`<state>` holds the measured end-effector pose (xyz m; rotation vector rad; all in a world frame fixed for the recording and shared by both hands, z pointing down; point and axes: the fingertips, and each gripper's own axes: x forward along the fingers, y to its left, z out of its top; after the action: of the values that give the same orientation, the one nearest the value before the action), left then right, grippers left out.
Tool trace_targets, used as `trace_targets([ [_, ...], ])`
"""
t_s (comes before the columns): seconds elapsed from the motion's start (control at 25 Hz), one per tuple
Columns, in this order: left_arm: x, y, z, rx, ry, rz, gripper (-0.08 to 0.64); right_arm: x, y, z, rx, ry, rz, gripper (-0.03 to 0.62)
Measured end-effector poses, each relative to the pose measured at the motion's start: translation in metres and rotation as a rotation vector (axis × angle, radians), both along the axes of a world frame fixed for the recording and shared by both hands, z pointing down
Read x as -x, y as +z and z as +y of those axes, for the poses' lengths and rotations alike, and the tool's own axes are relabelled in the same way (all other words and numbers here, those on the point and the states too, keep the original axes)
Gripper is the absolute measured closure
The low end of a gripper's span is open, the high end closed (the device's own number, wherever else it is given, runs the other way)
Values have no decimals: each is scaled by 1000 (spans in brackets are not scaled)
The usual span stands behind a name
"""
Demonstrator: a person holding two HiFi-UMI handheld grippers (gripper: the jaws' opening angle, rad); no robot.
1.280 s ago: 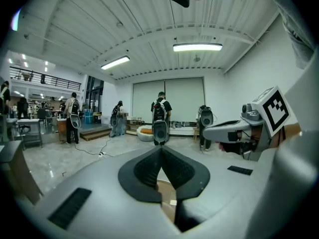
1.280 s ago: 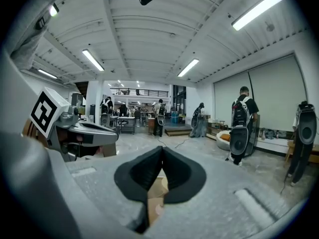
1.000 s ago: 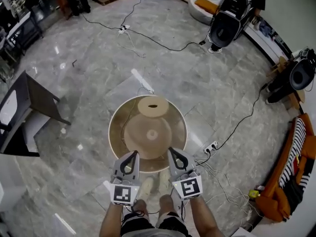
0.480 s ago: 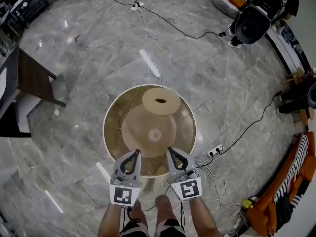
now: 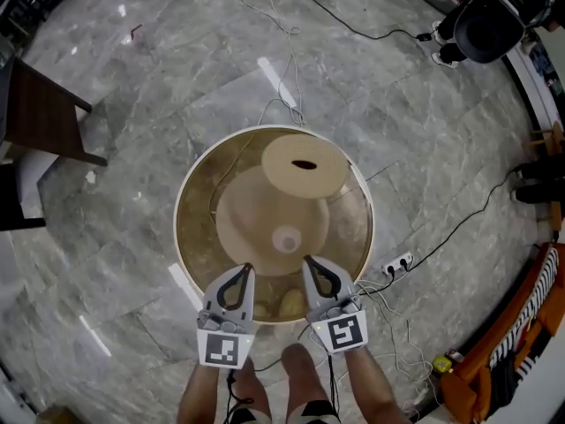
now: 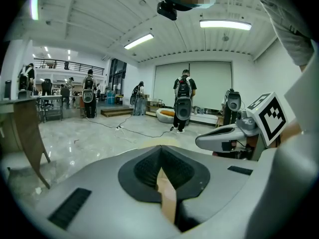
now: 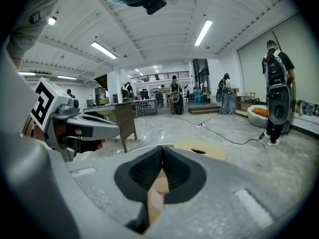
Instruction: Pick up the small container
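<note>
A round beige container with a dark slot in its top sits on the far side of a round glass-topped table. The right gripper view shows the container just beyond the jaws. In the head view both grippers hang over the table's near edge, well short of the container. My left gripper is shut with nothing in it, and its jaws meet in its own view. My right gripper is likewise shut and empty.
Through the glass shows the table's cone-shaped base. Cables and a power strip lie on the marble floor at the right. A dark wooden desk stands at the left, a black speaker at top right, an orange sofa at lower right.
The person has stepped toward the table, which now looks larger and nearer. Both grippers, still shut, have come from short of the rim to over its near edge.
</note>
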<state>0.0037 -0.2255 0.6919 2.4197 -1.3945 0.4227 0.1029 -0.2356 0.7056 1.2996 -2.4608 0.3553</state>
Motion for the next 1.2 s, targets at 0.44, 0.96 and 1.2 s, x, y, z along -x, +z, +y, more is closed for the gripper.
trace_targets([
  [0.44,9,60,-4,57,-39,4,543,16,74,-12,58,-67,-8,465],
  [0.96,19,109,1,101,-64,-2,543,33,149,-23,83,-90,53,382],
  [1.2,21,123,1,109,-61,-6,543,38,157,-29,71,-78,59,416],
])
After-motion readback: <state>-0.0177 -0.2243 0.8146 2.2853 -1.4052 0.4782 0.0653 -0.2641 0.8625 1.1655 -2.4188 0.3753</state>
